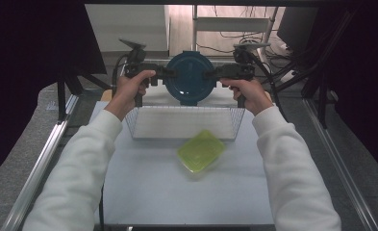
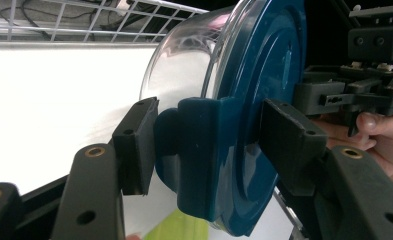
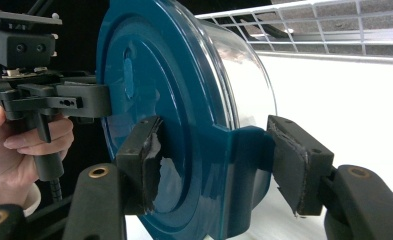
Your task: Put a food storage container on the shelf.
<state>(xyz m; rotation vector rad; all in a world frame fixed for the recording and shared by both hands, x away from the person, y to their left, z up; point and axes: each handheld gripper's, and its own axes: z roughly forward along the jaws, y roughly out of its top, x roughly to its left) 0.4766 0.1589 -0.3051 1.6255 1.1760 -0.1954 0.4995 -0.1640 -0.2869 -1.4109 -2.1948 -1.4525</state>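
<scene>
A round clear container with a dark blue lid (image 1: 190, 77) hangs in the air above the far side of a wire basket (image 1: 137, 126). It is tipped on its side, with the lid toward me. My left gripper (image 1: 165, 74) is shut on the lid's left latch tab (image 2: 199, 150), one pad on the tab and one on the lid face. My right gripper (image 1: 211, 74) is shut on the opposite latch tab (image 3: 246, 165) in the same way. The clear bowl (image 2: 184, 55) points away toward the basket. Each gripper view shows the other gripper beyond the lid: the right gripper (image 2: 329, 95) and the left gripper (image 3: 79, 100).
A green square container (image 1: 201, 150) lies on the white table (image 1: 177, 197), just in front of the basket. Metal rails (image 1: 47, 149) run along both sides of the table. A dark frame and cables stand behind it.
</scene>
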